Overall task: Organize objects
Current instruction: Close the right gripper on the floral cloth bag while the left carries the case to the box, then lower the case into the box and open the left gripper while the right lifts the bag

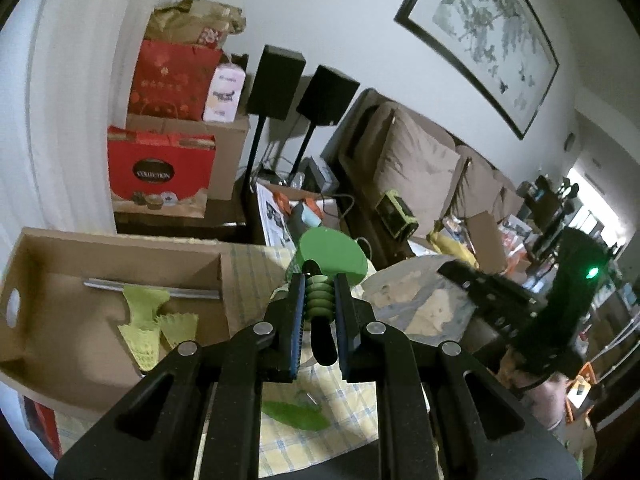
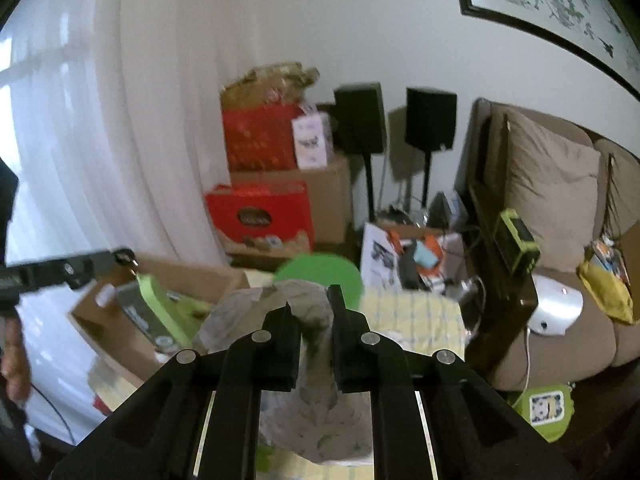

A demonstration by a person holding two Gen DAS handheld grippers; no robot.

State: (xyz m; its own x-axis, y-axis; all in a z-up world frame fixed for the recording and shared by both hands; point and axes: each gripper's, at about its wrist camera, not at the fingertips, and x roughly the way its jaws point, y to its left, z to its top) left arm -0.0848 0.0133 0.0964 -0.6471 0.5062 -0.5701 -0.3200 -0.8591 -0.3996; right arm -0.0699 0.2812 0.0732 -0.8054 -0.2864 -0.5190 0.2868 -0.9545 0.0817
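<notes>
My left gripper [image 1: 318, 300] is shut on a green ribbed handle [image 1: 319, 296], held up over the table. A green round disc [image 1: 334, 258] shows just beyond the handle; I cannot tell whether the two are joined. My right gripper [image 2: 314, 308] is shut on the bunched top of a pale printed plastic bag [image 2: 240, 316], lifted off the table. In the left wrist view the right gripper [image 1: 460, 274] hangs at the right above that bag [image 1: 420, 304]. The left gripper [image 2: 120, 256] appears at the left edge of the right wrist view.
An open cardboard box [image 1: 120, 248] at the left holds yellow-green shuttlecocks [image 1: 144, 344] and a metal bar [image 1: 152, 289]. A yellow checked cloth [image 1: 320, 396] covers the table, with a green leaf-like scrap [image 1: 296, 414] on it. Gift bags, two speakers on stands and a brown sofa [image 2: 560, 184] stand behind.
</notes>
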